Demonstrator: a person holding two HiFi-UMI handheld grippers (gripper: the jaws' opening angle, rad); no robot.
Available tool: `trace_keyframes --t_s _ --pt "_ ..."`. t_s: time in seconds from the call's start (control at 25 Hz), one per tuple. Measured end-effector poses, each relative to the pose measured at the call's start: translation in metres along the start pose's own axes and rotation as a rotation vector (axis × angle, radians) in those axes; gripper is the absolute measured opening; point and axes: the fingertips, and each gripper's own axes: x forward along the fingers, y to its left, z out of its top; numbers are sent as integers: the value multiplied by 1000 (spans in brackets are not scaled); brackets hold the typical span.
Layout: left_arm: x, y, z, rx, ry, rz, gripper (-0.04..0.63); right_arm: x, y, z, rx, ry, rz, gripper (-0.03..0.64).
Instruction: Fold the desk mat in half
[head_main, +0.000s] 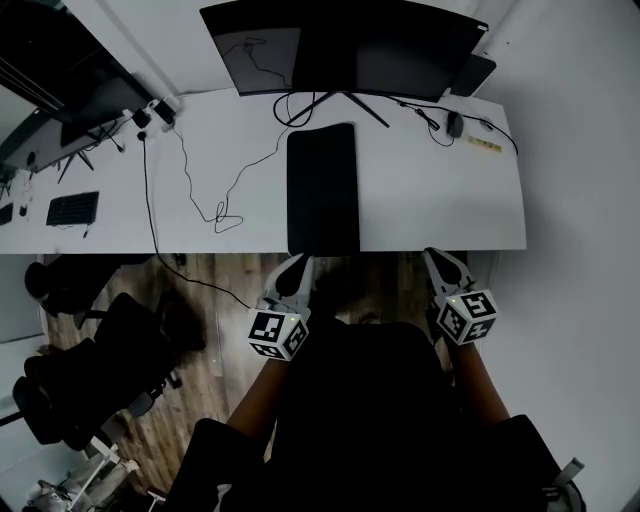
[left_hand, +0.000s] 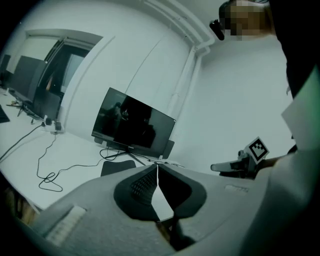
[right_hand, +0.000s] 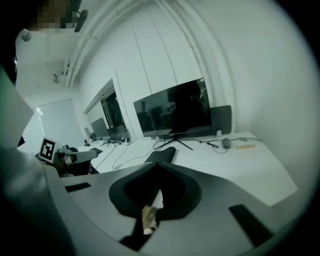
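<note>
The black desk mat (head_main: 322, 188) lies as a narrow strip on the white desk (head_main: 440, 210), running from the monitor stand to the front edge. It also shows as a dark patch in the left gripper view (left_hand: 117, 167) and the right gripper view (right_hand: 162, 155). Both grippers hover off the desk, just in front of its front edge, above the person's lap. My left gripper (head_main: 297, 268) is shut with nothing between its tips and sits just short of the mat's near end. My right gripper (head_main: 437, 258) is shut and empty too, well to the right of the mat.
A wide dark monitor (head_main: 340, 45) stands at the back of the desk. A mouse (head_main: 455, 124) lies at the back right, and a black cable (head_main: 215, 200) loops left of the mat. Office chairs (head_main: 100, 360) stand on the wooden floor at the left.
</note>
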Motion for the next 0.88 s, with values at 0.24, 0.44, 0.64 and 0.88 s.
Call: trace_keyframes --t_s 0.24,0.44,0.64,0.88 --pt "-13 -59 1 11 -43 71 23 -65 -44 13 -76 -86 -50 2" --pt "-29 -114 -20 27 -54 99 23 -98 -63 -1 -94 -114 -20 2" --pt "-44 -154 -48 30 -44 107 23 -130 -71 -15 -99 -153 0 2" --pt "-47 -166 -34 100 -100 100 23 -171 -66 1 -128 -248 -15 2"
